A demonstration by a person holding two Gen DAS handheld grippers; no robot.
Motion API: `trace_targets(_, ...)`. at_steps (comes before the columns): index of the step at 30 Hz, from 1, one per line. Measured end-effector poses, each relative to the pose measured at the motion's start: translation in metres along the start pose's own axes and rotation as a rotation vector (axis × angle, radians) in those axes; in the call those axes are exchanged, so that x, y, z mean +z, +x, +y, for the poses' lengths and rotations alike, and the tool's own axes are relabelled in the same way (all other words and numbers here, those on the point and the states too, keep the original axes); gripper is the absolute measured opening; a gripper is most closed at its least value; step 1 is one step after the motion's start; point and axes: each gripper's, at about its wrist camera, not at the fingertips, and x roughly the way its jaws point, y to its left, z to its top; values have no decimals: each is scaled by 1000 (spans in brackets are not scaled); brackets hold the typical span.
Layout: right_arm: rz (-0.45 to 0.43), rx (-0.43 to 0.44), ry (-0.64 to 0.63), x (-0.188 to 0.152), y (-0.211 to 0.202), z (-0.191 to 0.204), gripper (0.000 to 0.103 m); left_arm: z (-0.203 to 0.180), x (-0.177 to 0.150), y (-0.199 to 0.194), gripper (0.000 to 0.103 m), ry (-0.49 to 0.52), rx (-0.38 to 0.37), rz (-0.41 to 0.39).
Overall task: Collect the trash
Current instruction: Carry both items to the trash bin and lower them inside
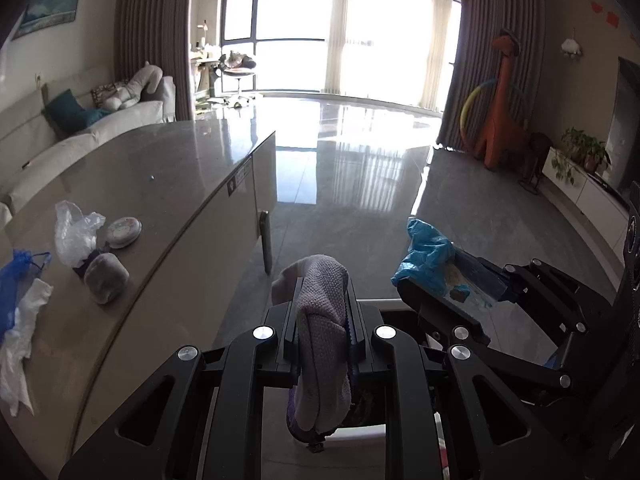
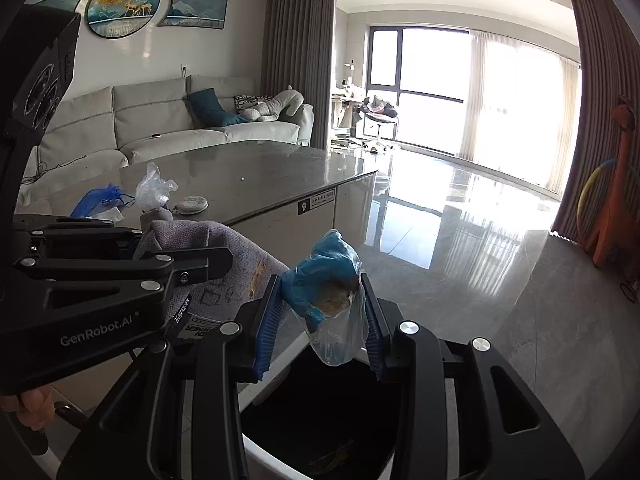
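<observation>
Both hand-held grippers hung over the open bin (image 2: 320,412), whose dark mouth with its white rim sat on the floor just beside the counter (image 1: 168,168). Clamped in the left hand-held gripper (image 1: 322,312) was a grey knitted cloth (image 1: 320,340), pinched between the two pads so that it bulged above them and drooped below toward the bin; the right wrist view showed the same cloth (image 2: 224,252) with a brown stain on its side. To its right, the right hand-held gripper (image 2: 324,316) had its blue-ribbed pads set apart, a crumpled blue and clear plastic wrapper (image 2: 328,300) sitting between them directly above the bin opening; whether both pads pressed on it could not be told, though the left wrist view showed the wrapper (image 1: 428,256) resting at the fingertips. On the counter lay more litter, well apart from the bin: white crumpled paper (image 1: 20,340), a blue mesh bag (image 1: 16,280), a clear plastic bag (image 1: 74,232), a grey lump (image 1: 106,278), and a small round white lid (image 1: 125,232).
</observation>
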Motion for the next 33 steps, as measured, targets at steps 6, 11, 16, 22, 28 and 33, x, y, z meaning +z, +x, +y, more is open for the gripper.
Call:
trace_targets(6,31,-63,0,-14,4,-18,39,-22,-3,22,16,48,-15,23)
trace_targets(11,52,-103,42,-22,3,-39,39,-27,-6,44,16,47,-16,74)
trace_targets(16,66,-123,54,-28,4,-47,39,-41,-10,61,17,79,-15,114)
trace_targets(22,90,-133,50,-34,8,-49,39,-62,-14,80,17,100,-51,162)
trace_targets(28,106,-152,68,-39,8,-59,38,-75,-16,92,17,112,-83,175)
trace_targets(33,129,-165,71,-42,14,-62,38,-81,-23,106,17,125,-91,205)
